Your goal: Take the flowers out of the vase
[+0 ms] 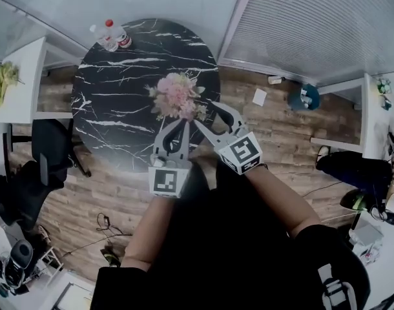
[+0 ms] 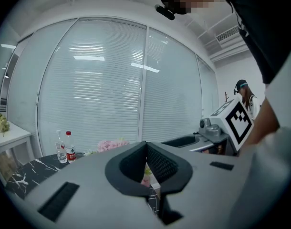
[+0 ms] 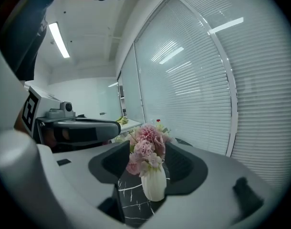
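Observation:
A bunch of pink flowers (image 1: 177, 95) stands in a white vase (image 3: 154, 184) on the round black marble table (image 1: 119, 108), near its right front edge. My right gripper (image 1: 210, 112) is just right of the bunch, and its jaws stand open. In the right gripper view the flowers (image 3: 146, 147) and vase show in the gap ahead, untouched. My left gripper (image 1: 174, 124) sits just in front of the bunch with its jaws shut and nothing in them. In the left gripper view only a sliver of vase shows past the pads, and pink blooms (image 2: 109, 144) peek over the left jaw.
Two water bottles (image 1: 110, 36) stand at the table's far edge. A white side table (image 1: 19, 82) with a green bunch is at the left, with a black chair (image 1: 45, 154) below it. A glass wall with blinds lies behind. A paper sheet (image 1: 259, 97) and a teal object (image 1: 303, 97) are on the wooden floor.

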Demonstrator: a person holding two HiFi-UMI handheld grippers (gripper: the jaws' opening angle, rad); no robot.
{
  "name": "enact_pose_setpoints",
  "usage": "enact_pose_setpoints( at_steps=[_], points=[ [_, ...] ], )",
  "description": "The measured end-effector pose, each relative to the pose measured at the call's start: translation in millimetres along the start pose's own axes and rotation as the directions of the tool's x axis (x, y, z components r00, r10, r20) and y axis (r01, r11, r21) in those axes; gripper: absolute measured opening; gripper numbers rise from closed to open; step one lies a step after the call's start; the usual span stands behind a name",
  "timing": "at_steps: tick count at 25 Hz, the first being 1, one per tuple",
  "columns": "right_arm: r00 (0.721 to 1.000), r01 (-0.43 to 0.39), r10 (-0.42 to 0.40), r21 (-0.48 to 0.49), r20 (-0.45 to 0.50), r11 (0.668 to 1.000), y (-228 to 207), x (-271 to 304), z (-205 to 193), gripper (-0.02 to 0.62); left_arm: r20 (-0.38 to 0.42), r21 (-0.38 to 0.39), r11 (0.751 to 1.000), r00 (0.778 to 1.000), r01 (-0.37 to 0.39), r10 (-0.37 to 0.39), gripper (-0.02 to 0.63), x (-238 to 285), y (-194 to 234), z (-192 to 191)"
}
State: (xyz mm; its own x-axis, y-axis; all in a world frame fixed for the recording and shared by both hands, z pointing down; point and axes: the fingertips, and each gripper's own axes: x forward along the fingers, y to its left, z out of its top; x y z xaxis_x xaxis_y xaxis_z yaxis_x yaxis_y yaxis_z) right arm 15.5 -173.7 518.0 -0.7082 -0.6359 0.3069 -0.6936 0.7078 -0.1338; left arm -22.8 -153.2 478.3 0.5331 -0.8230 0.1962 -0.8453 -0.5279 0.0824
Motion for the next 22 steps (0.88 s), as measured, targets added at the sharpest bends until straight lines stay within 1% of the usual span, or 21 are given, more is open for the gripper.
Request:
enact_pose_setpoints(
  at_steps=[5, 9, 10, 12, 13, 14, 18, 22],
  points=[
    [0.999, 0.027, -0.026, 0.035, -0.027, 0.999, 0.0, 10.7, -21.2, 0.230, -0.021, -0.018, 0.999, 0.999, 0.028, -0.028, 0.012, -6.1, 1.6, -14.5],
    [0.999, 0.014, -0.013, 0.029, -0.045, 0.999, 2.3, 18.6, -28.5, 0.227, -0.050, -0.006, 0.999, 0.998, 0.034, -0.034, 0.012, -8.9, 5.8, -25.0],
    [0.999, 0.012, -0.011, 0.024, -0.045, 1.000, 3.0, 19.2, -28.3, 0.206, -0.047, 0.000, 0.999, 0.998, 0.038, -0.038, 0.012, -8.0, 5.8, -25.8],
    [0.999, 0.016, -0.016, 0.016, -0.043, 1.000, 5.0, 18.4, -28.2, 0.133, -0.038, -0.005, 0.999, 0.999, 0.037, -0.038, 0.012, -7.8, 5.3, -26.4],
    [0.999, 0.019, -0.018, 0.014, -0.045, 1.000, 6.0, 18.6, -29.2, 0.106, -0.036, -0.012, 0.999, 0.999, 0.034, -0.034, 0.012, -8.4, 6.0, -26.9],
    [0.999, 0.021, -0.020, 0.014, -0.050, 1.000, 6.9, 19.8, -31.1, 0.094, -0.037, -0.018, 0.999, 0.999, 0.030, -0.031, 0.012, -8.9, 7.2, -27.5],
    [0.997, 0.016, -0.015, 0.011, -0.082, 1.000, 8.3, 26.6, -39.4, 0.094, -0.041, -0.018, 1.000, 0.999, 0.021, -0.021, 0.012, -9.0, 10.9, -29.3],
    [0.995, 0.027, -0.027, 0.000, -0.094, 1.000, 7.4, 29.6, -42.5, 0.095, -0.043, -0.023, 1.000, 0.999, 0.015, -0.016, 0.012, -10.8, 13.0, -31.4]
  ],
)
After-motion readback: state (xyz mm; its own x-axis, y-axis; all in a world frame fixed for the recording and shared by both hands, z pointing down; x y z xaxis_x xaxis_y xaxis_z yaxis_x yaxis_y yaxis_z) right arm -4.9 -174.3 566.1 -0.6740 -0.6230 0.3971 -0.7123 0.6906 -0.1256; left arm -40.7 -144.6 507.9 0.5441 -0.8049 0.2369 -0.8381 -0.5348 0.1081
